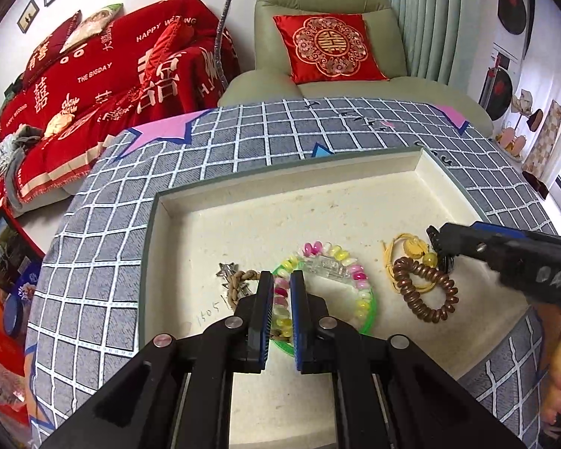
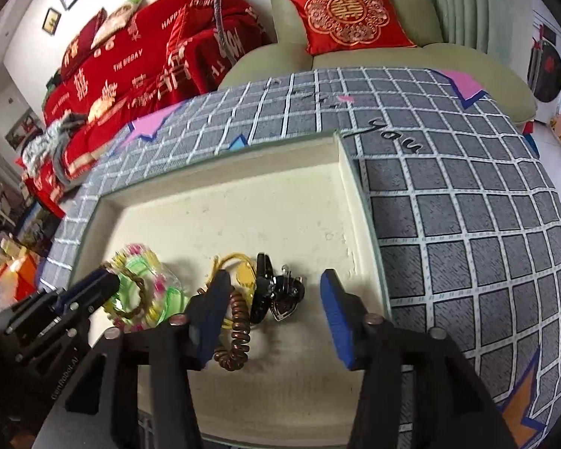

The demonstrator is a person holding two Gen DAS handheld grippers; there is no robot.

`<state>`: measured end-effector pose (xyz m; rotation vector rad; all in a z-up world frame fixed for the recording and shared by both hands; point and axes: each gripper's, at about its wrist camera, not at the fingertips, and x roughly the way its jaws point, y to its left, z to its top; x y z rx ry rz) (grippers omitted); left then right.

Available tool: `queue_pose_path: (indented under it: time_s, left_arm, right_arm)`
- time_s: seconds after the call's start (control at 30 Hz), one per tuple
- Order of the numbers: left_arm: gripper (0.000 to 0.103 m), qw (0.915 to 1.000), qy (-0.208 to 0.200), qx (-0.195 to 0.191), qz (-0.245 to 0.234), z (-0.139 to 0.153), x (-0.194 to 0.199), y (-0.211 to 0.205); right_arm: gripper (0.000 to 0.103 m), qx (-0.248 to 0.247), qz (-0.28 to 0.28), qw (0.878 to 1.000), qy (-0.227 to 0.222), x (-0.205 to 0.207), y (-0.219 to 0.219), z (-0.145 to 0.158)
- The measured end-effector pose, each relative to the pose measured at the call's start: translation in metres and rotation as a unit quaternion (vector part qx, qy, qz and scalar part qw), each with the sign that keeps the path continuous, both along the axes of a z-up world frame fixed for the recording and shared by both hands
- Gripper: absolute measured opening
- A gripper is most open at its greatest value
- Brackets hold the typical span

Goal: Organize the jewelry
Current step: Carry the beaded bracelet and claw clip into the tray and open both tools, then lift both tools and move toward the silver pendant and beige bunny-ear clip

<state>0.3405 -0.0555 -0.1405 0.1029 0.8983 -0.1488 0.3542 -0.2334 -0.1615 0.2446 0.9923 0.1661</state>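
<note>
From the left wrist camera, the left gripper (image 1: 281,292) sat low over the cream tray (image 1: 411,172), its jaws drawn narrow and clamped on the near-left arc of the pastel bead bracelet (image 1: 340,258). A green plastic ring (image 1: 370,318) lay under that bracelet, curving out to the right of the jaws. Just left of the jaws lay a twisted rope cord (image 1: 239,284) with a small silver star charm (image 1: 226,270) at its far end. Over to the right, the brown spiral hair tie (image 1: 426,292) sat on the tray floor, tangled with a yellow cord and amber beads (image 1: 411,249). The right gripper (image 1: 439,247) reached in from the right edge, its tip beside the amber beads. The tray rested on a grey grid-patterned cloth (image 1: 213,142), and a red cushion (image 1: 329,46) sat on the armchair behind.

From the right wrist camera, the right gripper (image 2: 276,288) stood with its jaws spread well apart, pressing on nothing. Between them, on the tray (image 2: 351,194), lay a black clip and dark pendant cluster (image 2: 280,293). The brown spiral hair tie (image 2: 239,333) ran beside the left finger, and the yellow cord and amber beads (image 2: 243,271) sat just beyond. At left, the left gripper (image 2: 104,284) met the bead bracelet (image 2: 138,258) and green ring (image 2: 172,297), somewhat blurred.
</note>
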Motion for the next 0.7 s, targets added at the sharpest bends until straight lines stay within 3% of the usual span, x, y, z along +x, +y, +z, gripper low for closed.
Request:
queue_pose_path:
  time_s: [0.2,0.33,0.37,0.4,0.47,0.57,0.63,0.7]
  left_arm:
    - [0.020,0.9999,-0.006,-0.014,0.001,0.010,-0.003,0.004]
    - [0.023,0.9986,-0.021,-0.048,0.008,0.025,-0.011,0.013]
    - [0.066,0.9985,-0.024,-0.048,0.009,0.028,-0.013,0.013]
    - [0.102,0.9983,-0.031,-0.046,0.016,0.032,-0.018,0.015]
    - [0.103,0.9974,-0.052,-0.038,0.032,0.037,-0.024,0.017]
    - [0.103,0.9978,-0.052,-0.037,0.015,0.036,-0.032,0.018]
    - [0.103,0.9978,-0.062,-0.024,0.010,0.037,-0.043,0.019]
    - [0.103,0.9974,-0.069,-0.021,-0.003,0.036,-0.058,0.022]
  right_arm:
    - [0.054,0.033,-0.018,0.999,-0.019,-0.009,-0.012,0.022]
    - [0.054,0.050,-0.031,0.998,-0.023,-0.020,-0.020,0.033]
    - [0.054,0.051,-0.031,0.998,-0.025,-0.023,-0.021,0.035]
    - [0.054,0.050,-0.030,0.998,-0.027,-0.028,-0.021,0.038]
    - [0.054,0.048,-0.027,0.998,-0.031,-0.035,-0.021,0.042]
    - [0.058,0.050,-0.026,0.998,-0.036,-0.050,-0.022,0.049]
    - [0.070,0.055,-0.029,0.997,-0.038,-0.063,-0.024,0.052]
    - [0.071,0.058,-0.030,0.997,-0.038,-0.077,-0.027,0.055]
